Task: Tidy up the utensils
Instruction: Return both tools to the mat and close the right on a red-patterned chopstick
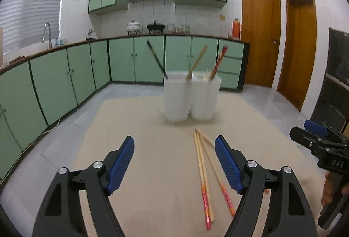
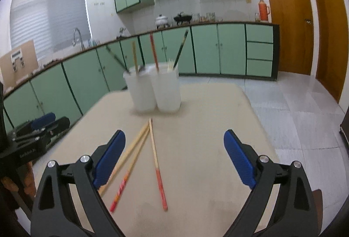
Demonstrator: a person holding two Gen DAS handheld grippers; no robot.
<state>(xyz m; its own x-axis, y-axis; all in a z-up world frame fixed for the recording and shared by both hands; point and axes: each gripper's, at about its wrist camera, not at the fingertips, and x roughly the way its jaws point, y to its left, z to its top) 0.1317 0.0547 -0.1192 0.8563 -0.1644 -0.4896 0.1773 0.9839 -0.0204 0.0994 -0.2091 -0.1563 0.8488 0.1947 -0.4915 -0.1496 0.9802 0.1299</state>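
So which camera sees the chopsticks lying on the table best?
The right wrist view: all three loose chopsticks lie nearly unhidden, only one end behind a claw finger. In the left wrist view they bunch together beside a finger.

Three chopsticks [image 2: 139,156] lie loose on the table [image 2: 207,127], near side, with red-patterned ends. Two white holder cups [image 2: 156,88] stand side by side at the far end. Four chopsticks stand in these cups: two dark [image 2: 180,49], one tan [image 2: 134,55], one red [image 2: 154,51].
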